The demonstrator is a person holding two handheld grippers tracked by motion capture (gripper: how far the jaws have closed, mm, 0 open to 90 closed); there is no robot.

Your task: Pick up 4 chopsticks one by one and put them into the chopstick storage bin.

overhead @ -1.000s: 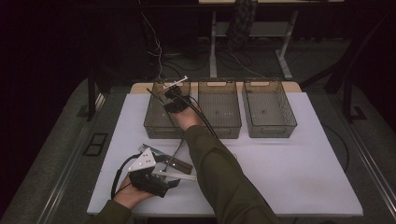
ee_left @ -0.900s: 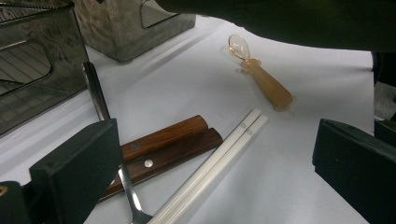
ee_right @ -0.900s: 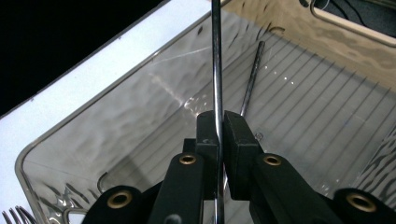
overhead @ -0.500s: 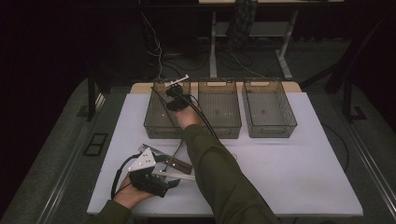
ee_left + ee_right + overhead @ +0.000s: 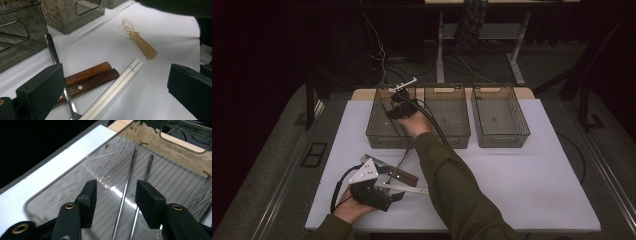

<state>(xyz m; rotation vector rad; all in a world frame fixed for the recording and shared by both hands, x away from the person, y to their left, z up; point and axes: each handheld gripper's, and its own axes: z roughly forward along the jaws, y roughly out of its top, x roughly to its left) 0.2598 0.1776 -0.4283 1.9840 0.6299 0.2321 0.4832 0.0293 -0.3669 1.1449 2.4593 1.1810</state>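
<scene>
The right gripper [image 5: 113, 195] hung inside the leftmost smoked-plastic bin [image 5: 377, 131], its jaws parted and holding nothing, with a pair of metal chopsticks [image 5: 130, 192] lying on the ribbed bin floor directly beneath and between the jaws. They seemed already delivered, so the sorting of cutlery into the bins looked partly done. Well in front of that bin, on the white table [image 5: 522, 170], the left gripper [image 5: 115, 100] rested low with its jaws spread wide and empty over the remaining pile: two wooden-handled utensils [image 5: 87, 78] lying side by side, a pair of white chopsticks [image 5: 113, 87] touching them on the far side from the bin, and a metal-handled utensil [image 5: 53, 56] crossing over the wooden handles. A translucent amber spoon [image 5: 140, 40] lay apart from the pile, farther from the bin. The likely trouble was in the pile itself: with the pieces overlapping and touching, closing the left jaws there could catch two items at once or pinch only the crossing metal handle, levering its neighbours askew. The thin white chopsticks might also roll or split apart under an off-centre squeeze. Lifting the right gripper carelessly could knock the bin wall.
</scene>
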